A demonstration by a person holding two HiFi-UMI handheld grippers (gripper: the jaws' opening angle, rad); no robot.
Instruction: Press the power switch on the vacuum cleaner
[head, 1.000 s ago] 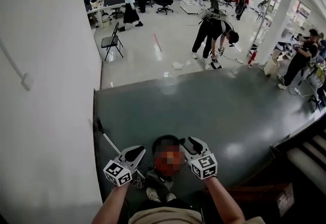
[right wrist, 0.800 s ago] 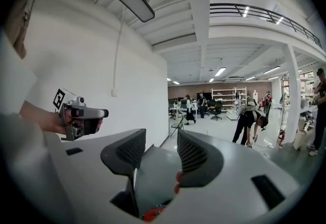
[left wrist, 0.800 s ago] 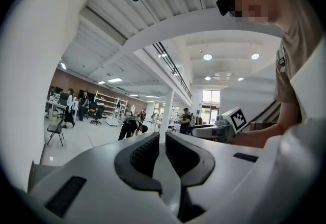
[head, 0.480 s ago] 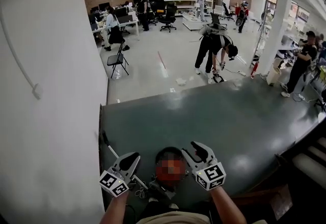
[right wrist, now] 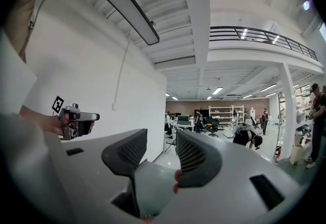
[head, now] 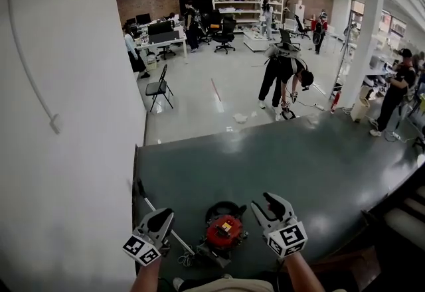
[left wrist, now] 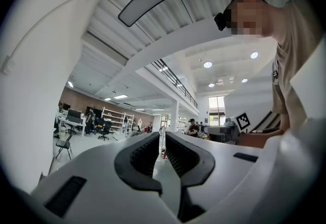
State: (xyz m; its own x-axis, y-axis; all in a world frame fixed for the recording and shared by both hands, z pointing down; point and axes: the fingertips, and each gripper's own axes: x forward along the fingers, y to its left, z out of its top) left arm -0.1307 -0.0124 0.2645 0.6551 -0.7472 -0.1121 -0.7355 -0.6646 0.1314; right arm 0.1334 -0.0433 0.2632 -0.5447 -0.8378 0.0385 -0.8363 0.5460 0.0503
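**Both grippers lifted off the vacuum cleaner, neither on the switch**

The vacuum cleaner point(head: 224, 233) sits on the dark floor point(head: 299, 158) right at the person's feet. It has a red round body with a small yellow patch on top, but the switch itself is too small to pick out. Its black hose point(head: 224, 206) loops just behind it, and a pale wand point(head: 149, 206) runs off to its left.

Over the last second both grippers have come up and now flank the machine without touching it. The left gripper point(head: 161, 219) is clenched to a thin slit on nothing. The right gripper point(head: 271, 204) has its jaws apart and closing, also with nothing between them. Each gripper's own view looks out level across the hall, not down at the machine. Pressing would therefore probably mean dropping one gripper back over the body.

Nothing lies between either gripper and the top of the vacuum cleaner. A white wall point(head: 73, 151) stands close on its left and stairs point(head: 405, 218) on its right. Well beyond it are a folding chair point(head: 159, 90) and a person bending over point(head: 282, 75).
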